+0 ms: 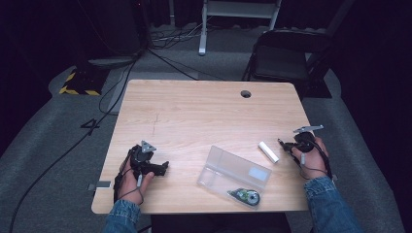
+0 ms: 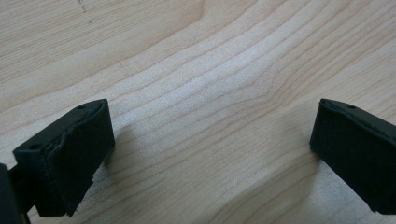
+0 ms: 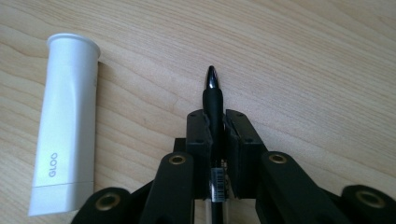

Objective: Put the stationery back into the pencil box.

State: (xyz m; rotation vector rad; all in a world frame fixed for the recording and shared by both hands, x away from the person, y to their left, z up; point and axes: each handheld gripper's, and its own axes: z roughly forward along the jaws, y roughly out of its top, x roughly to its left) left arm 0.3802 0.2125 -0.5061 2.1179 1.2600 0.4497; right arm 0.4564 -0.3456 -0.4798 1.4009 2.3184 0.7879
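Now my right gripper [image 3: 217, 122] clamps a slim black pen [image 3: 213, 100].
White glue stick [image 3: 65, 121] lies just beside; left gripper [image 2: 210, 144] gapes over bare wooden table [image 2: 201, 70].

the pen's [image 3: 213, 100] rear barrel is hidden between the right hand-held gripper's [image 3: 215, 123] pads. glue stick's [image 3: 65, 123] base cut off. corrector's [image 1: 247, 196] detail too small to read.

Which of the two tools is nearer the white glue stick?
The right tool, gripping a pen, lies just beside the glue stick. The left tool rests far across the table, beyond the clear case.
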